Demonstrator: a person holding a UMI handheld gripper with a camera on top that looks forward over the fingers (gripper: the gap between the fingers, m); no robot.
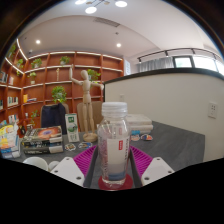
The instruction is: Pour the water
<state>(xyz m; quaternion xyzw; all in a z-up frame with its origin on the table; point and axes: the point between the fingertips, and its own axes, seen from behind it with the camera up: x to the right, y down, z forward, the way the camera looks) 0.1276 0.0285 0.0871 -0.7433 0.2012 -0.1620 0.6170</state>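
A clear plastic water bottle (pixel 114 145) with a white cap and a red label stands upright between my fingers. Both pink pads (pixel 86 158) lie against its sides, so my gripper (pixel 114 172) is shut on it. Water fills only the lower part of the bottle. Under its base a round red thing (pixel 113 185) shows; I cannot tell what it is. The dark grey table (pixel 170 145) stretches beyond the bottle.
A wooden mannequin (pixel 90 102) stands on the table behind the bottle. Books and boxes (pixel 40 140) are piled to the left, with a white round dish (pixel 36 163) nearer. Small items (pixel 140 126) lie to the right. Wooden shelves (pixel 60 75) with plants line the far wall.
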